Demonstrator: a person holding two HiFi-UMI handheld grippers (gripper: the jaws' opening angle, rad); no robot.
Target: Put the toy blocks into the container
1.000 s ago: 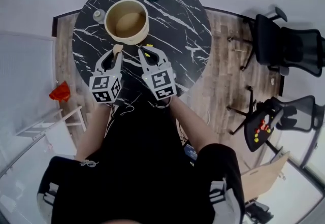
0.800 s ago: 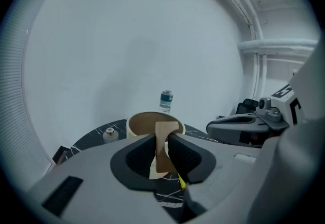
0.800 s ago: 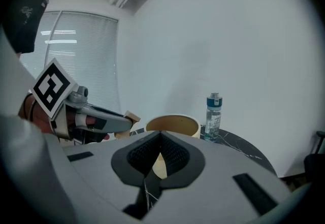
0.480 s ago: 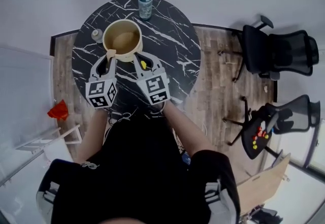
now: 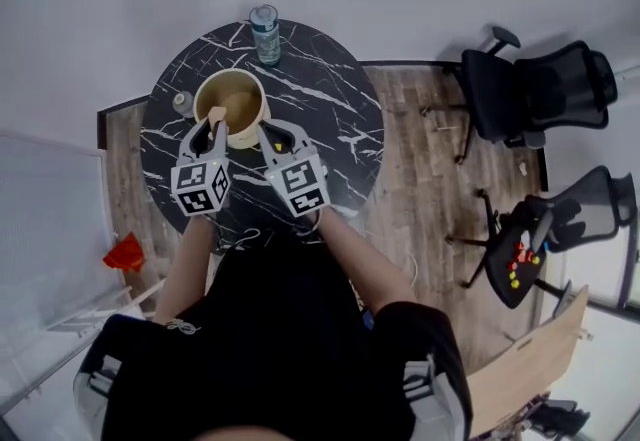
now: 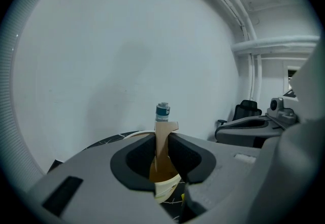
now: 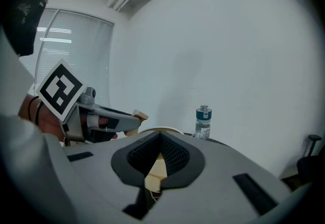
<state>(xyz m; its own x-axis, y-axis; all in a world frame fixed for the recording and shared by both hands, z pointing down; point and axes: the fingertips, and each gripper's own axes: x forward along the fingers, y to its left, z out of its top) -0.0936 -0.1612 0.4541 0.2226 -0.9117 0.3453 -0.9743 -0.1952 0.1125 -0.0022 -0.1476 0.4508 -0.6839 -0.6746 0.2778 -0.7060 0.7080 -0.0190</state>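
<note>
Left gripper (image 6: 163, 148): jaws partly apart, clamped on a tan wooden block (image 6: 165, 127). Block upright between the pads, its top end poking out past the tips. Gripper and block held above the near rim of the container (image 5: 237, 99), the block hanging over its edge.

Right gripper (image 5: 270, 133): jaws closed, tips meeting, a small yellow block (image 5: 277, 146) lodged between the fingers just behind the tips. Held beside the left gripper, tips near the container's near right side, over the table (image 5: 335, 119).

Container: round, tan, no block visible inside, standing on the left part of the black marbled table.

Also on the table: a bottle (image 5: 265, 34) at the far edge beyond the container, and a small round thing (image 5: 181, 102) just left of the container.
</note>
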